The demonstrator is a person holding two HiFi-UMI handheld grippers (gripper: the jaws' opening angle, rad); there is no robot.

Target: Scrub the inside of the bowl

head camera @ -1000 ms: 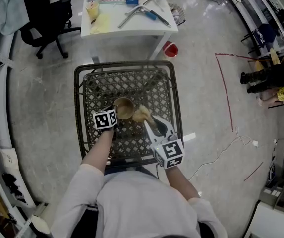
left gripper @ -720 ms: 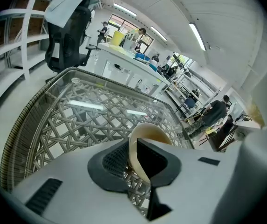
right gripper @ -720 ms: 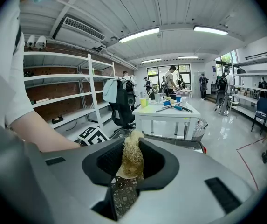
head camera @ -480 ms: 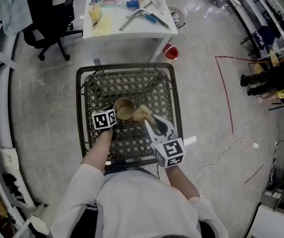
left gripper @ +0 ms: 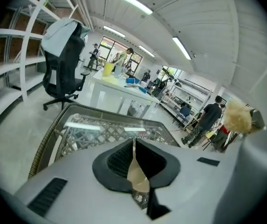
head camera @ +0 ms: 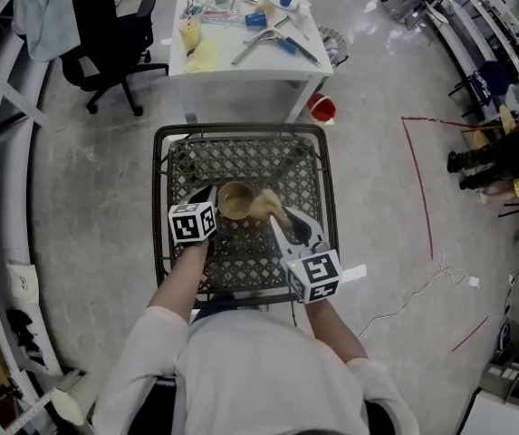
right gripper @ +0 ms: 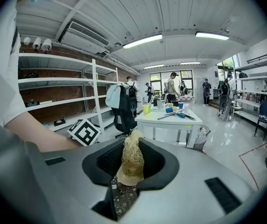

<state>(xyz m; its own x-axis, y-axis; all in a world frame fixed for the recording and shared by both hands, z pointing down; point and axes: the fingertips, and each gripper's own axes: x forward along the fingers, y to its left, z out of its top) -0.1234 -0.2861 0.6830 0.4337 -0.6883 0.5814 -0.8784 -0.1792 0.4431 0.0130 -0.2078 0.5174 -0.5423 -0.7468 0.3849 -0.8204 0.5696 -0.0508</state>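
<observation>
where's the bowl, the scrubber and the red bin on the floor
small round tan bowl (head camera: 234, 201): head view, on its inner bottom
pale straw-coloured fibre scrubber (head camera: 262, 207): head view, on its fluffy head
small red bin (head camera: 322, 109): head view, on its open top

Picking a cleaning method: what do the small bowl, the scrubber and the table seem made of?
Small tan bowl: matte, thin-walled, possibly wood or plastic; unclear. Straw-coloured scrubber: coarse tangled fibres, likely plant fibre. Dark lattice table: woven wicker look, apparently under glass, since ceiling lights reflect.
</observation>
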